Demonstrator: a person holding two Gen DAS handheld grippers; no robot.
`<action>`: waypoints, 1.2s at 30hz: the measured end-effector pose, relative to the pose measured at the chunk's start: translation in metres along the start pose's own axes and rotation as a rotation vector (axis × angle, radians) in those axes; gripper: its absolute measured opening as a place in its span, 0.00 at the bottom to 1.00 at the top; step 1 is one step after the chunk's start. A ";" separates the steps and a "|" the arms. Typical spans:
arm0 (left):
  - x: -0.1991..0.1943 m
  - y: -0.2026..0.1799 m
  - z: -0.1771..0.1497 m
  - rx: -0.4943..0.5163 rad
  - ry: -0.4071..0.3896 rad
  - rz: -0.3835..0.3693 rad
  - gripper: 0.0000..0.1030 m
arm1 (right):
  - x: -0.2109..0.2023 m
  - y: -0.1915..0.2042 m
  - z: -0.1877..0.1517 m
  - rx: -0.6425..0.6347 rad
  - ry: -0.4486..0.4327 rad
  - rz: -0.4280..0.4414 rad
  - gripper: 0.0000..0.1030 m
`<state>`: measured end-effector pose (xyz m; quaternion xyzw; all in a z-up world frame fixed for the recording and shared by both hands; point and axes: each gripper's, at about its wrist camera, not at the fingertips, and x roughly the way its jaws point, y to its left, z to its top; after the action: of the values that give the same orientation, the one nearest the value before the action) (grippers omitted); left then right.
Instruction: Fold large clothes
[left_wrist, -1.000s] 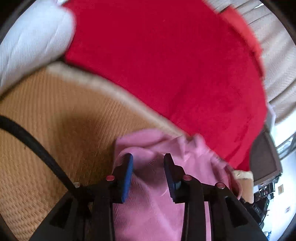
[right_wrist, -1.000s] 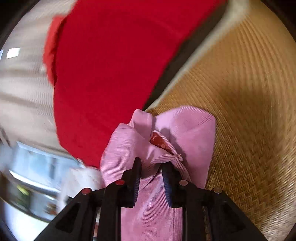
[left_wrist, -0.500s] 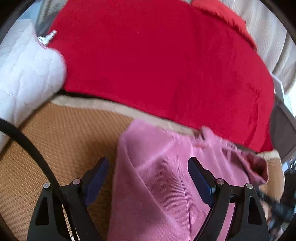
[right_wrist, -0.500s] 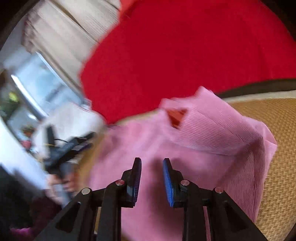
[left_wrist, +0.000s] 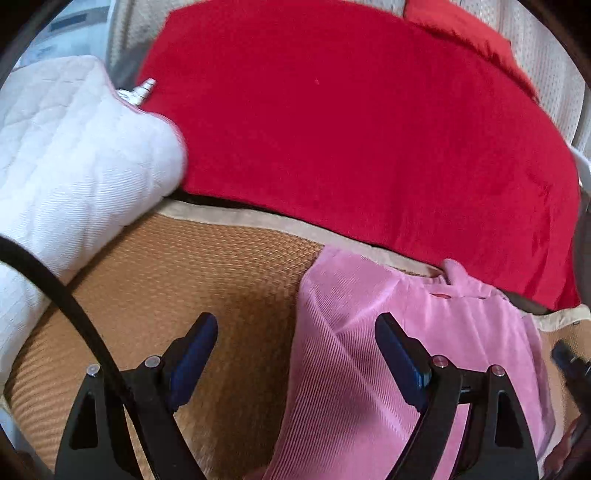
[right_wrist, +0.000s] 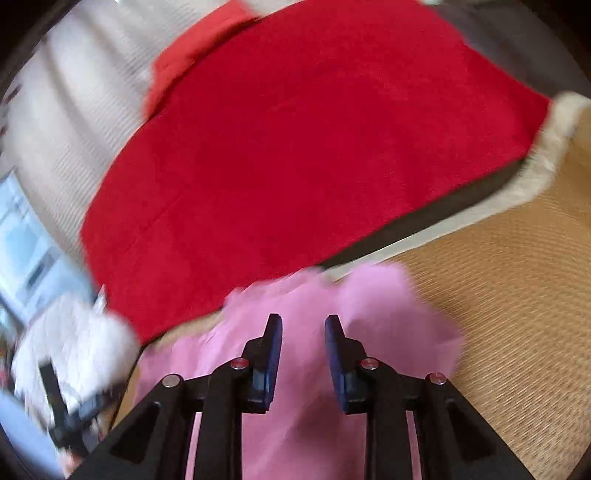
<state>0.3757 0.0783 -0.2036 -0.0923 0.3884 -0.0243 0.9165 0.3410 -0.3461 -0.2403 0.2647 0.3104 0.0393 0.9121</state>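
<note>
Both claws over pink garment (left_wrist: 369, 369)

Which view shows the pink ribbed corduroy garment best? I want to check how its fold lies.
The left wrist view: the pink ribbed corduroy garment is sharp there, ribs and left folded edge clear on the woven straw mat. The right wrist view shows it smeared by motion blur, edges indistinct.

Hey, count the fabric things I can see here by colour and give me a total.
Red: 2, the blanket and the red cushion behind it
Pink: 1, the garment on the mat
White: 1, the quilted pillow
Total: 4
</note>
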 end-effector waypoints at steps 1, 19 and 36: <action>-0.011 0.004 -0.005 -0.003 -0.009 0.010 0.85 | -0.001 0.009 -0.006 -0.024 0.021 0.018 0.27; -0.046 0.054 -0.097 -0.242 0.094 -0.093 0.71 | 0.030 0.093 -0.086 -0.127 0.217 0.131 0.22; 0.012 0.010 -0.092 -0.408 0.118 -0.313 0.45 | 0.047 0.062 -0.082 0.019 0.268 0.170 0.03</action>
<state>0.3177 0.0733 -0.2772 -0.3327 0.4190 -0.0922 0.8398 0.3365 -0.2438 -0.2892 0.2912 0.4064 0.1482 0.8533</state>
